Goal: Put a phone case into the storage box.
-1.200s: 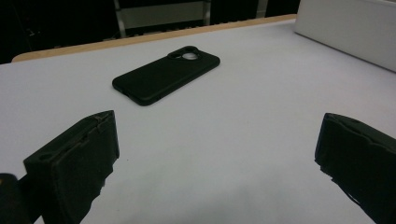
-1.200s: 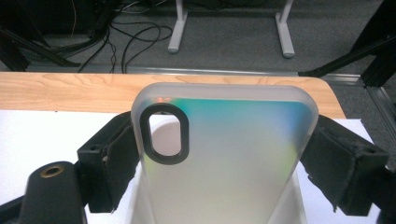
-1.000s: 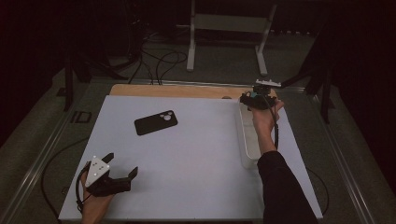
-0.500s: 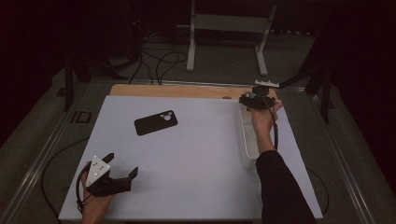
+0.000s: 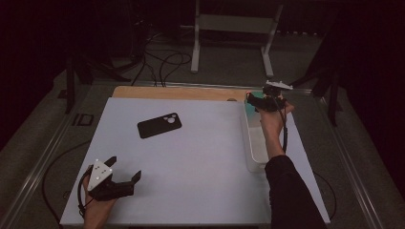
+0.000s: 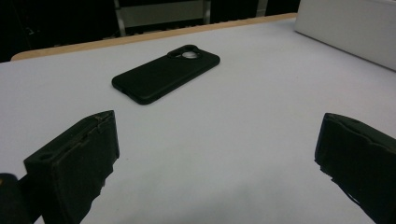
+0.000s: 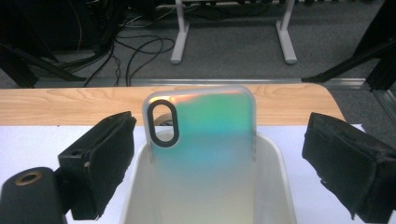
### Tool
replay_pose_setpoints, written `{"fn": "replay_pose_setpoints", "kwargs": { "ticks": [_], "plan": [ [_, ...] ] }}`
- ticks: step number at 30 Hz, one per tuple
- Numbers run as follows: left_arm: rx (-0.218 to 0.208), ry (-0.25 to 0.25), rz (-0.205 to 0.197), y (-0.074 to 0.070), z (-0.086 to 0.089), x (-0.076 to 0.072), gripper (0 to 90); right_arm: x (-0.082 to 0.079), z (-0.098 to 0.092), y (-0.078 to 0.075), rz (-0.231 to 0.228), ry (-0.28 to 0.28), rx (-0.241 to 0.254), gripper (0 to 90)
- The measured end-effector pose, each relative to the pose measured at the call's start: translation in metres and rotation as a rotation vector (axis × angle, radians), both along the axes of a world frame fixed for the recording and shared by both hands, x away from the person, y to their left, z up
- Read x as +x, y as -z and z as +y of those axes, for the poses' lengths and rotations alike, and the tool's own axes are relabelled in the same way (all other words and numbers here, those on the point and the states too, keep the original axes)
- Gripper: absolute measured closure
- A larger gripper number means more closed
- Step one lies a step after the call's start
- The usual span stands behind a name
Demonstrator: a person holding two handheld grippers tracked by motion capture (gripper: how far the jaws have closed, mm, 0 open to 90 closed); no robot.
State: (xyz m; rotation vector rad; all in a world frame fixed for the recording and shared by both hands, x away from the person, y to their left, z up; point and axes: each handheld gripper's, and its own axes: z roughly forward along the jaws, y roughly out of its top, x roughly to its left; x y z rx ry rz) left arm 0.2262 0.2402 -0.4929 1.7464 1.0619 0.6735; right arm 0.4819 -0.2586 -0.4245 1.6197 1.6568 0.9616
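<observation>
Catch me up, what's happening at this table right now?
A person works with two handheld grippers. The right gripper sits over the far end of a white bin, where an iridescent phone case stands propped up. Its fingers have just been opening and now stand apart on either side of the case, not pressing it. The left gripper rests open at the near left of the table, holding nothing. A black phone lies flat on the table, untouched.
</observation>
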Motion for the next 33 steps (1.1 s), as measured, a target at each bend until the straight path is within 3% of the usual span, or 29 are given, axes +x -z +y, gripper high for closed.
{"fn": "replay_pose_setpoints", "kwargs": {
  "ticks": [13, 20, 29, 33],
  "plan": [
    [0.005, 0.002, 0.001, 0.000, -0.001, 0.000, 0.3, -0.032, 0.008, -0.020, -0.058, -0.156, -0.010, 9.3],
    [0.005, 0.001, 0.004, 0.001, -0.001, 0.001, 0.3, -0.057, 0.024, -0.022, -0.075, -0.279, -0.064, 9.3],
    [0.007, 0.002, 0.003, 0.001, -0.002, 0.001, 0.3, -0.091, 0.036, -0.033, -0.117, -0.383, -0.053, 9.3],
    [0.006, 0.002, 0.004, 0.001, -0.001, 0.001, 0.3, -0.099, 0.038, -0.034, -0.123, -0.400, -0.051, 9.2]
  ]
}}
